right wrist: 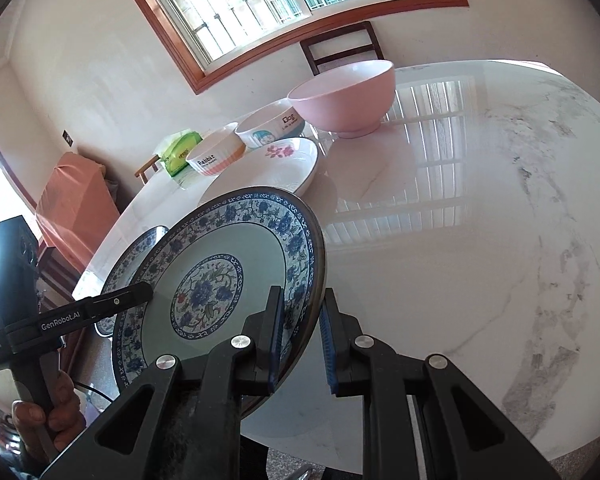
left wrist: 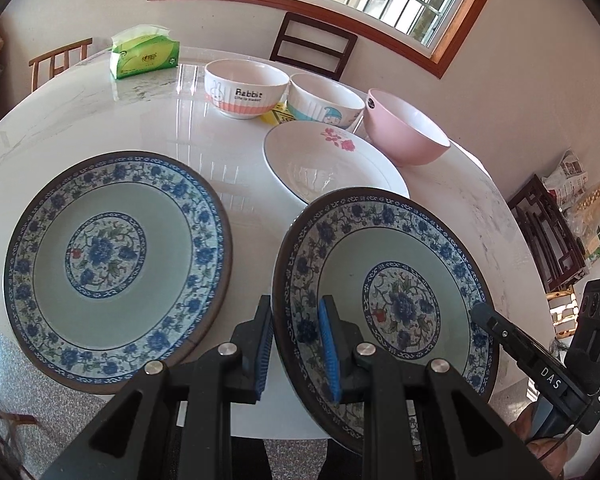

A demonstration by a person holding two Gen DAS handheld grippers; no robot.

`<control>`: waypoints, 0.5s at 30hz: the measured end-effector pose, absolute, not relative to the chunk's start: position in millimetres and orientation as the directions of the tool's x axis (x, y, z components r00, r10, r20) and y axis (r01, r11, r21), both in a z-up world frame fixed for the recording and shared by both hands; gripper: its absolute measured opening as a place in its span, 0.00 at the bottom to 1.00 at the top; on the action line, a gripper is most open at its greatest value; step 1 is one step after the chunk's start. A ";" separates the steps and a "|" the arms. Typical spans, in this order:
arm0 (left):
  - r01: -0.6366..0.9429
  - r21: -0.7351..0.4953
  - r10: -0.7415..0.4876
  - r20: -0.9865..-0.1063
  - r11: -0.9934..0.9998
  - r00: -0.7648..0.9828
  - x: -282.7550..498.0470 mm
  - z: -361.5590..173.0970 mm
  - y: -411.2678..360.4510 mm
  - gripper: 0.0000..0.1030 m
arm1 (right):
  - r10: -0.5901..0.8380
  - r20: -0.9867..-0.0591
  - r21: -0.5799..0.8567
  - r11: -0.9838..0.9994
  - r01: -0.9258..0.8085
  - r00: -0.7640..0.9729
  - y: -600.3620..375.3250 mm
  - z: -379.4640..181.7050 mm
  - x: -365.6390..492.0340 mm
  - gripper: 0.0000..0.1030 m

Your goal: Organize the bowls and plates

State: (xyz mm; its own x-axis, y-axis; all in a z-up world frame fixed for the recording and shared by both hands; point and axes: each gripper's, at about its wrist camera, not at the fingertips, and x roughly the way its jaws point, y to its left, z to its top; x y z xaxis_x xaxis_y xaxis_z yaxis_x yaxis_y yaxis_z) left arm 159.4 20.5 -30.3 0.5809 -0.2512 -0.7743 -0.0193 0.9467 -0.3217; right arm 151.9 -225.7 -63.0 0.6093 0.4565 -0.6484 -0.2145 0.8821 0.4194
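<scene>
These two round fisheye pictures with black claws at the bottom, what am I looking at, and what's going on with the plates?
A person holds a hand-held two-finger tool in each hand, with a camera on each. In the left view, the left tool pinches one edge of a tilted blue-patterned plate. In the right view, the right tool pinches the opposite edge. On the marble table lie a matching plate, a white flowered plate, three bowls including a pink bowl, and a tissue pack.

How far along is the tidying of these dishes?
Nothing looks stacked yet. Both tools, left and right, pinch opposite rims of one blue plate, tilted above the table. Its twin, the white plate and three bowls, pink one included, sit separately.
</scene>
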 end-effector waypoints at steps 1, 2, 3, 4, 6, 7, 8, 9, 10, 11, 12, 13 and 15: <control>-0.030 -0.323 -0.245 -0.773 0.946 0.585 158.2 -29.7 26.6 0.22 | 0.461 -0.649 0.415 0.881 -0.226 0.605 -219.4 -62.1 153.4 0.17; -0.042 -0.325 -0.240 -0.772 0.945 0.589 157.1 -29.3 33.5 0.22 | 0.466 -0.649 0.412 0.880 -0.237 0.602 -213.5 -61.5 154.4 0.17; -0.054 -0.327 -0.234 -0.770 0.943 0.593 155.8 -28.6 40.2 0.22 | 0.471 -0.649 0.409 0.878 -0.249 0.598 -206.9 -60.5 155.8 0.17; -0.065 -0.328 -0.227 -0.769 0.942 0.597 154.8 -28.2 46.6 0.22 | 0.475 -0.649 0.403 0.877 -0.261 0.594 -200.1 -59.2 157.1 0.17; -0.088 -0.333 -0.216 -0.768 0.939 0.603 153.0 -27.7 59.5 0.22 | 0.483 -0.647 0.393 0.875 -0.284 0.590 -186.5 -56.7 159.5 0.17; -0.099 -0.334 -0.209 -0.767 0.937 0.607 152.3 -27.5 65.6 0.22 | 0.486 -0.647 0.389 0.873 -0.294 0.587 -180.2 -55.7 160.7 0.17; -0.110 -0.335 -0.203 -0.766 0.936 0.610 151.1 -27.3 71.4 0.23 | 0.491 -0.647 0.386 0.871 -0.304 0.583 -174.3 -54.7 161.9 0.17; -0.119 -0.338 -0.199 -0.765 0.934 0.612 149.9 -27.1 76.8 0.23 | 0.496 -0.646 0.385 0.868 -0.312 0.580 -169.3 -54.0 163.1 0.17; -0.127 -0.340 -0.195 -0.765 0.932 0.614 148.9 -27.1 82.1 0.23 | 0.500 -0.646 0.385 0.866 -0.319 0.577 -164.3 -53.5 164.2 0.17; -0.135 -0.341 -0.190 -0.764 0.930 0.617 147.7 -26.6 87.0 0.23 | 0.503 -0.646 0.382 0.864 -0.327 0.575 -158.7 -53.0 164.6 0.17; -0.143 -0.341 -0.185 -0.762 0.929 0.620 146.8 -26.4 91.6 0.23 | 0.506 -0.646 0.379 0.863 -0.335 0.571 -153.7 -52.4 165.3 0.17; -0.151 -0.343 -0.180 -0.761 0.927 0.623 146.4 -26.4 96.0 0.23 | 0.510 -0.646 0.377 0.860 -0.343 0.568 -149.4 -51.9 166.1 0.17; -0.165 -0.345 -0.173 -0.761 0.924 0.626 145.2 -27.1 103.9 0.23 | 0.514 -0.647 0.371 0.858 -0.357 0.563 -140.8 -50.7 167.6 0.17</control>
